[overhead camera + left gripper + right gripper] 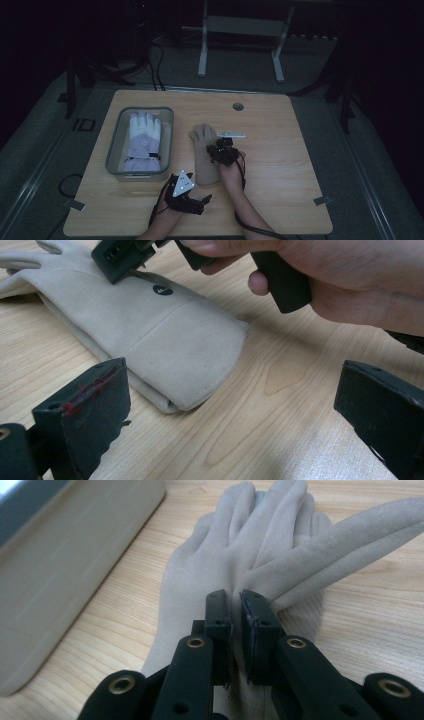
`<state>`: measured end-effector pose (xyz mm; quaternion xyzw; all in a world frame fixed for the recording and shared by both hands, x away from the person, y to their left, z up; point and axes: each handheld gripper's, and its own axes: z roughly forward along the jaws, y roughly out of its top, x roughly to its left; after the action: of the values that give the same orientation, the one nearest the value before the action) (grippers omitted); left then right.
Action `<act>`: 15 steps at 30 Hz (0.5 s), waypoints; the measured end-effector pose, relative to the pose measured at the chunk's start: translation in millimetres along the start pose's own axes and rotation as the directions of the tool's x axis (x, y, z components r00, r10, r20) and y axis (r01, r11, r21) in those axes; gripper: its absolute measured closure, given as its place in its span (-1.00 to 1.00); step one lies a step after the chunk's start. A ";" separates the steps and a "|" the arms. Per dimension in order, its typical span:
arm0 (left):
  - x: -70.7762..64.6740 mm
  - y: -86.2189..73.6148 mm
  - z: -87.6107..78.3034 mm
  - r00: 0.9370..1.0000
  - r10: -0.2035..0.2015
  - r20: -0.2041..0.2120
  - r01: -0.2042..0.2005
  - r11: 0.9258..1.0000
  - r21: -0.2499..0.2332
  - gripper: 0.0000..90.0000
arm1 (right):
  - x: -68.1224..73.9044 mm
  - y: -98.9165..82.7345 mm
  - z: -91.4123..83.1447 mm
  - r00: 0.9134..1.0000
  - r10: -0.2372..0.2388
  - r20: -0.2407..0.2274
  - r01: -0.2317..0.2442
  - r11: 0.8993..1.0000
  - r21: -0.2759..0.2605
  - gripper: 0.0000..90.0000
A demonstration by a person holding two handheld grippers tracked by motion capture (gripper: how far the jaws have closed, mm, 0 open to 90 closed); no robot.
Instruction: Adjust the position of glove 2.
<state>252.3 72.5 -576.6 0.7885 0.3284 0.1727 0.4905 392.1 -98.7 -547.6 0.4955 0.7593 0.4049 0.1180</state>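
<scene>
Glove axis: beige suede glove (205,152) runs bottom-to-top at frame centre, fingers upward.
My right gripper (222,150): pinching its fabric.
My left gripper (192,196): wide, below its cuff.

Beige glove (145,335) fingertips cut off.

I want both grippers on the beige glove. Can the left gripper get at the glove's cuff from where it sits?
Probably yes. The left gripper has its jaws open and pointed at the cuff of the beige glove, with bare table between them. The right gripper, shut on the glove farther up, leaves the cuff free.
</scene>
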 end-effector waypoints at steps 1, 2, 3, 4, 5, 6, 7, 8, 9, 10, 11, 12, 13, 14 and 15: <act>0.0 0.0 0.0 1.000 0.001 0.000 -0.001 1.000 0.000 -0.96 | -1.5 -0.6 0.9 1.000 0.002 -0.002 -0.002 1.000 0.001 0.80; 0.1 0.0 -0.1 1.000 0.001 0.000 -0.001 1.000 0.000 -0.96 | -3.2 -1.0 1.8 1.000 0.007 -0.009 -0.007 1.000 0.008 0.78; 0.1 0.0 -0.1 1.000 0.000 0.001 0.000 1.000 -0.001 -0.96 | -4.6 -1.3 2.4 1.000 0.010 -0.008 -0.009 1.000 0.014 0.78; 0.1 -0.1 -0.1 1.000 -0.001 0.001 0.001 1.000 -0.001 -0.96 | -6.1 -1.6 1.9 1.000 0.010 -0.004 -0.010 1.000 0.014 0.78; 0.1 -0.1 -0.1 1.000 -0.001 0.001 0.001 1.000 -0.002 -0.96 | -7.4 -1.8 1.2 1.000 0.009 0.003 -0.009 1.000 0.012 0.78; 0.1 0.0 -0.1 1.000 0.001 0.000 -0.001 1.000 -0.001 -0.96 | -9.4 -1.9 0.4 1.000 0.008 0.006 -0.008 1.000 0.011 0.78; 0.0 0.0 -0.1 1.000 0.002 0.001 -0.002 1.000 0.000 -0.96 | -11.2 -1.9 -0.7 1.000 0.015 0.010 -0.015 1.000 0.011 0.78; 0.0 0.0 -0.1 1.000 0.002 0.001 -0.002 1.000 0.000 -0.96 | -13.1 -1.9 -1.6 1.000 0.015 0.014 -0.015 1.000 0.010 0.78; 0.0 0.0 -0.1 1.000 0.002 0.001 -0.002 1.000 0.000 -0.96 | -15.2 -1.8 -2.7 1.000 0.012 0.015 -0.012 1.000 0.016 0.77; 0.1 0.0 -0.2 1.000 0.001 0.001 -0.001 1.000 -0.001 -0.96 | -17.4 -1.8 -3.9 1.000 0.010 0.013 -0.010 1.000 0.018 0.76; 0.1 0.0 -0.2 1.000 0.000 0.001 0.000 1.000 -0.001 -0.96 | -19.2 -1.7 -5.4 1.000 0.008 0.014 -0.008 1.000 0.025 0.74; 0.1 0.0 -0.1 1.000 0.001 0.001 -0.001 1.000 0.000 -0.96 | -21.2 -1.7 -7.0 1.000 0.003 0.018 -0.003 1.000 0.031 0.72; 0.0 0.0 0.0 1.000 0.002 0.000 -0.002 1.000 0.000 -0.96 | -23.5 -1.8 -9.1 1.000 -0.001 0.027 0.000 0.999 0.033 0.70; -0.1 0.0 0.0 1.000 0.002 0.000 -0.002 1.000 0.001 -0.96 | -26.0 -1.8 -11.0 0.999 -0.013 0.041 0.012 0.999 0.038 0.70; -0.2 0.0 0.0 1.000 0.002 0.001 -0.002 1.000 0.001 -0.96 | -29.2 -2.2 -13.4 0.998 -0.017 0.056 0.015 0.999 0.038 0.70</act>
<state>252.2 72.4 -576.6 0.7890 0.3275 0.1726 0.4902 397.0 -130.4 -547.0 0.5026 0.7672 0.3755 0.1332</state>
